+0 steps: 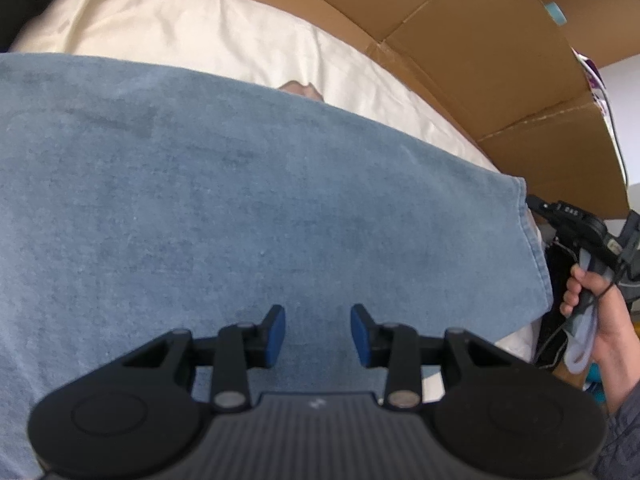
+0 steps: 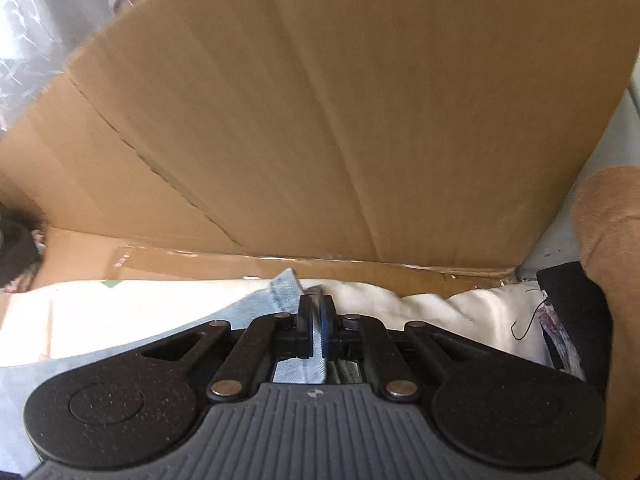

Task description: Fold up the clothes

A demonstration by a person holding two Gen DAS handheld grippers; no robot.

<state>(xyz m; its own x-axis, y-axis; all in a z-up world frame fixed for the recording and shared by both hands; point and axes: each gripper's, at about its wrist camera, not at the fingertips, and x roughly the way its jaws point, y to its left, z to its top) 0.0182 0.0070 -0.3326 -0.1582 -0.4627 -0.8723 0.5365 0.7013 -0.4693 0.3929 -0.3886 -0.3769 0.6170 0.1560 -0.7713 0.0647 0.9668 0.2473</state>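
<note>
Left claw [image 1: 318, 334] up close, blue pads spread wide apart with nothing between them, hovering over the blue garment [image 1: 224, 200]. That garment lies broad and flat, filling most of the left wrist view, resting on a cream sheet [image 1: 180, 28] that shows beyond its far edge. Off to the right, past the garment's hemmed edge, a hand [image 1: 592, 308] grips the handle of the other tool. Further back, big flattened cardboard [image 1: 460, 40] stands up behind the cream sheet.

Over to the right wrist view: right claw [image 2: 317, 320] pressed together, pinching a strip of the blue garment [image 2: 286, 284]. The cloth runs through between the two fingers [image 2: 306, 320], and a small corner of it pokes up just past the tips. More blue fabric trails off to the lower left beside the tool. Just beyond sits the rumpled cream sheet [image 2: 440, 312], with a loose dark thread on its right side. Behind that, a cardboard [image 2: 320, 120] wall rises and fills the upper frame. At far right, a tan fuzzy thing [image 2: 608, 216], cut off by the edge.
</note>
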